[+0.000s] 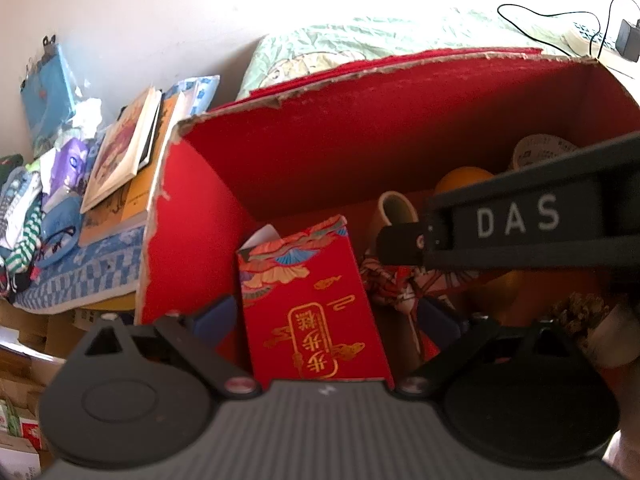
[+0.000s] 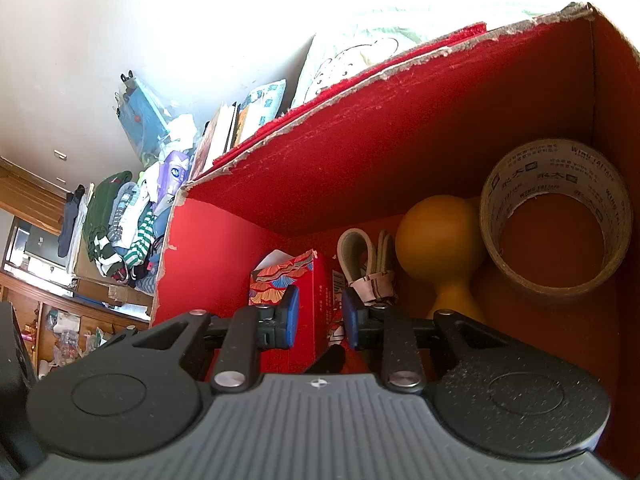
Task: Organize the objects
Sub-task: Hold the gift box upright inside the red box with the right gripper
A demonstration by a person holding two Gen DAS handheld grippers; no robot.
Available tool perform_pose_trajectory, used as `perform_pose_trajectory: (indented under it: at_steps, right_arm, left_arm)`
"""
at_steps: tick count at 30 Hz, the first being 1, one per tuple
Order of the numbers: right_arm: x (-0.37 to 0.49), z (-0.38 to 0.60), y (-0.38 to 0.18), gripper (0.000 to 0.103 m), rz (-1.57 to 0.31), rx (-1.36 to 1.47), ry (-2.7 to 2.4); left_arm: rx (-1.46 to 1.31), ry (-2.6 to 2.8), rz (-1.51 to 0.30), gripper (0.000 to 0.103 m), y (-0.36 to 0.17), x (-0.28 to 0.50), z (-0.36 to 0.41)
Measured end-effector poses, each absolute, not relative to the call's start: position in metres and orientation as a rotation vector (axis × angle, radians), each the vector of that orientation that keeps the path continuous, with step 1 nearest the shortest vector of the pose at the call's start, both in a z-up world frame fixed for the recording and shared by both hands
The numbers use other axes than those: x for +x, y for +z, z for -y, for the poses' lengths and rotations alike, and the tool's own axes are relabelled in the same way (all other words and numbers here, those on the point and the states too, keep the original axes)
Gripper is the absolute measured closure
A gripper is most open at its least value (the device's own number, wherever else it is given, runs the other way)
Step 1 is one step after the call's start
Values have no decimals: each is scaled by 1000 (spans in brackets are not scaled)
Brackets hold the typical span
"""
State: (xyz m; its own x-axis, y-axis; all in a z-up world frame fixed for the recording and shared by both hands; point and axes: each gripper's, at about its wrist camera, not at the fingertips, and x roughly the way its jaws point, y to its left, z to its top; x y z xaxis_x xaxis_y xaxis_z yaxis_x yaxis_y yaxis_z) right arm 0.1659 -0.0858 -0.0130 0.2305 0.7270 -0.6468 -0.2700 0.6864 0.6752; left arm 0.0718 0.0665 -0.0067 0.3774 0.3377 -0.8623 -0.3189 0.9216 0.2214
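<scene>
Inside the cardboard box (image 2: 400, 128), a tissue box (image 2: 304, 300) stands at the left, a folded strap (image 2: 360, 256) just right of it, then a bulb-shaped bottle (image 2: 440, 240), and a tape roll (image 2: 560, 216) in the right corner. Books (image 1: 120, 160) lie left, outside.

The orange ball (image 1: 464, 178) and tape roll (image 1: 540, 150) are partly hidden behind the right gripper (image 1: 400, 246); the red box (image 1: 320, 152) is cut off at right.

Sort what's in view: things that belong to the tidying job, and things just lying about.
Job:
red storage box
red patterned carton
tape roll
yellow gourd-shaped object
folded strap

Lying about:
books
clothes pile
pillow
</scene>
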Motion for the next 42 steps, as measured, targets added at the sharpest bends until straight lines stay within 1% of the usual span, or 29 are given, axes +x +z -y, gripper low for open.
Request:
perform_pose_trajectory:
  at_steps: [7,42]
  right_arm:
    - [165,84,-13,76,-1143,477,714]
    - [162,87,-11,76,-1117,485,700]
  left_arm:
    - [15,406,-1115,3,-7,72,-66]
    - [2,398,-1113,2,-6,72,-64]
